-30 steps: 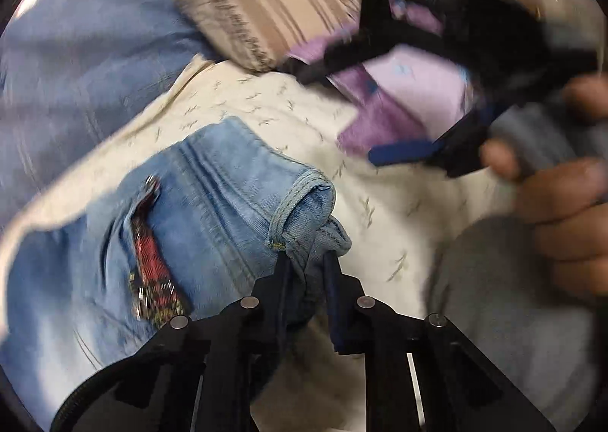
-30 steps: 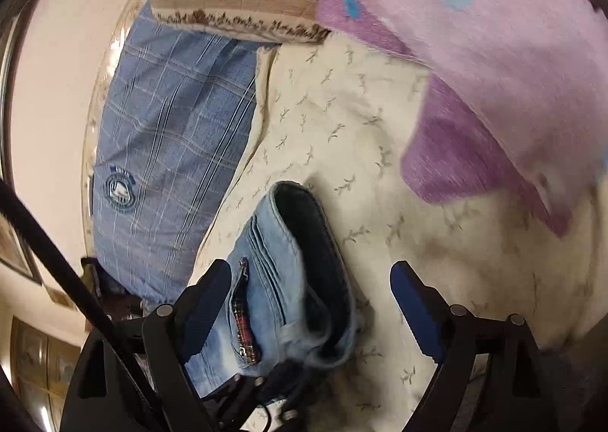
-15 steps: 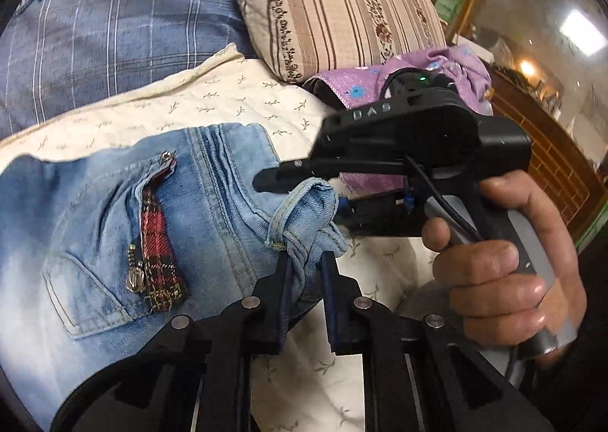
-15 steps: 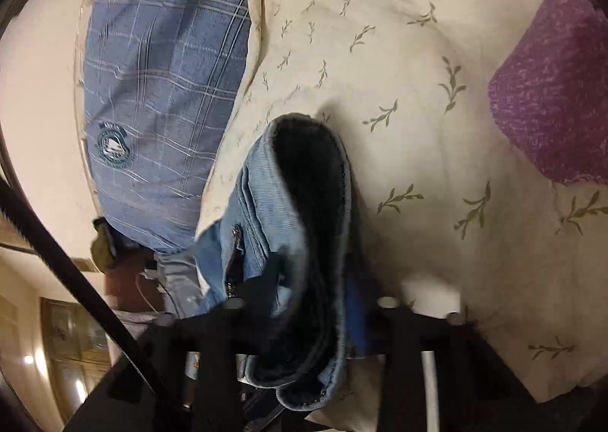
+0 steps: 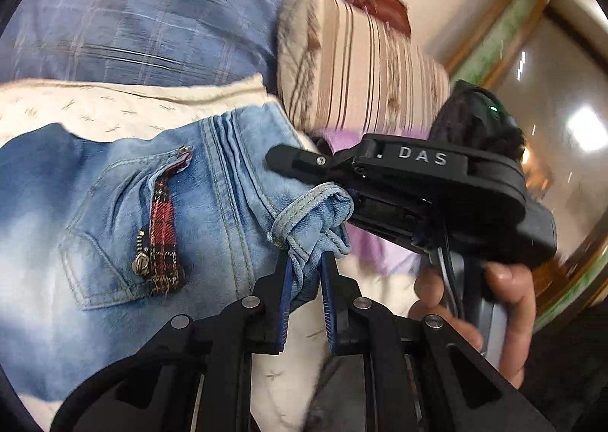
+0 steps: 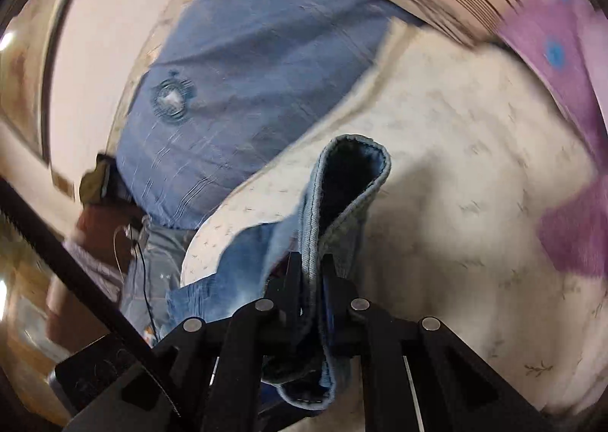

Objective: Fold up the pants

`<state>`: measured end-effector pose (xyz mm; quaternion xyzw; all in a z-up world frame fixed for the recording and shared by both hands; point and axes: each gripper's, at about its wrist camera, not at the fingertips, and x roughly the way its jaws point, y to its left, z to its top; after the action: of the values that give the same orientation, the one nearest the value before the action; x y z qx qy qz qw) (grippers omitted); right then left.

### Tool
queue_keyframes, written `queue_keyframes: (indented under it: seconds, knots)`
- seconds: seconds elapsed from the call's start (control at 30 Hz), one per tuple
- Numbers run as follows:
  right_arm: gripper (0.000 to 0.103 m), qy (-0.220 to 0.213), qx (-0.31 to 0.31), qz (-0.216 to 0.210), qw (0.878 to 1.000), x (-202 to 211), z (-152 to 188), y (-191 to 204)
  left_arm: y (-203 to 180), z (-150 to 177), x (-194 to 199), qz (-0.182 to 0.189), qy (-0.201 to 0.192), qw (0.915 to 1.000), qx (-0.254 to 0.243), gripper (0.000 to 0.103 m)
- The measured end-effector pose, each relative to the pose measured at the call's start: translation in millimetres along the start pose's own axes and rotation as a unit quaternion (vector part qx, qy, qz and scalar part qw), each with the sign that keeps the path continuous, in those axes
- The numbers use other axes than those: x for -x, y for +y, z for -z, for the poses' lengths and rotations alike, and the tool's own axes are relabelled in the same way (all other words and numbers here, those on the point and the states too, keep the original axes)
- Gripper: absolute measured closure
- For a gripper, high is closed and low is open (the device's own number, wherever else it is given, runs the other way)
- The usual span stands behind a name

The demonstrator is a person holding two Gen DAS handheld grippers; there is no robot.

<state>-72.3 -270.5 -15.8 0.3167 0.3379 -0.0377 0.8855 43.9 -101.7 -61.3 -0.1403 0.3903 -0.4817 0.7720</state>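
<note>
The pants are light blue jeans (image 5: 114,226) with a red plaid zip strip (image 5: 163,238) by a pocket, lying on a cream leaf-print bedspread (image 5: 114,108). My left gripper (image 5: 306,261) is shut on a bunched hem of the jeans. My right gripper (image 6: 311,272) is shut on the jeans' hem edge (image 6: 342,181), which stands up as an open loop above the bedspread (image 6: 475,223). In the left wrist view the right gripper's black body (image 5: 418,181) sits just right of the hem, held by a hand (image 5: 505,310).
A striped beige pillow (image 5: 364,74) lies beyond the jeans. A blue checked sheet (image 5: 152,21) covers the far left, also in the right wrist view (image 6: 247,63). A purple cloth (image 6: 562,51) lies at the right. A wall and framed glass stand behind.
My right gripper closed on the jeans' hem edge and both grippers have lifted the jeans. Both views tilted up toward the pillow and wall.
</note>
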Motion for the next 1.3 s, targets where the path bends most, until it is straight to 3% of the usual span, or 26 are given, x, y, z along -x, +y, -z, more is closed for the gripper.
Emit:
queue_keyframes:
  seconds: [0.1,0.23,0.37,0.5,0.57,0.63,0.73,0.77,0.8,0.87,1.0,1.07,1.17,1.2,1.23,1.3]
  knots:
    - [0.094,0.001,0.077,0.007,0.997,-3.0,-6.7,60.7,25.3,-3.5,44.6,0.042,-0.044,0.9961,0.065,0.091]
    - [0.094,0.025,0.152,-0.018,0.988,-25.6,-2.4,132.6,69.2,9.8,107.8,0.053,-0.099,0.9855,0.127,0.09]
    - [0.094,0.072,0.195,-0.054,0.977,-77.3,20.7,186.5,115.7,33.0,162.1,0.008,-0.136,0.9769,0.165,0.088]
    - [0.094,0.125,0.216,-0.064,0.966,-146.5,57.6,217.7,161.3,55.0,185.1,-0.068,-0.123,0.971,0.193,0.085]
    - [0.091,0.153,0.204,-0.061,0.965,-179.4,71.8,213.3,173.5,62.3,185.3,-0.105,-0.111,0.9663,0.207,0.082]
    - [0.082,0.178,0.182,-0.07,0.964,-202.4,84.8,202.7,187.7,70.3,183.7,-0.13,-0.099,0.9592,0.23,0.064]
    - [0.074,0.198,0.144,-0.084,0.966,-206.6,87.7,187.6,196.8,72.1,186.3,-0.106,-0.1,0.9542,0.261,0.051]
    - [0.065,0.179,0.133,-0.097,0.97,-192.8,80.6,182.5,195.9,71.7,188.9,-0.105,-0.103,0.955,0.258,0.05]
    - [0.047,0.162,0.128,-0.1,0.973,-181.1,74.5,178.4,195.7,71.2,192.0,-0.109,-0.106,0.9559,0.251,0.049]
    - [0.031,0.119,0.119,-0.085,0.982,-152.7,62.5,167.0,196.1,74.7,201.4,-0.12,-0.109,0.9562,0.244,0.047]
    - [0.031,0.064,0.111,-0.027,0.991,-109.2,49.3,123.4,195.1,64.7,202.6,-0.166,-0.106,0.9443,0.264,0.044]
    - [0.031,0.067,0.101,-0.008,0.993,-106.4,52.0,99.2,197.5,62.7,199.7,-0.191,-0.09,0.9407,0.266,0.047]
    - [0.034,0.102,0.063,0.002,0.993,-123.9,66.4,61.9,191.5,55.1,187.0,-0.175,-0.071,0.9519,0.241,0.059]
    - [0.037,0.116,0.057,0.001,0.992,-127.3,68.5,56.3,188.7,51.8,182.7,-0.183,-0.068,0.9535,0.23,0.083]
    - [0.038,0.128,0.051,-0.004,0.99,-131.2,70.6,53.2,187.1,49.1,178.9,-0.19,-0.057,0.9548,0.221,0.093]
    - [0.039,0.135,0.04,-0.018,0.99,-132.9,69.8,50.7,186.8,43.9,179.9,-0.192,-0.068,0.9536,0.222,0.096]
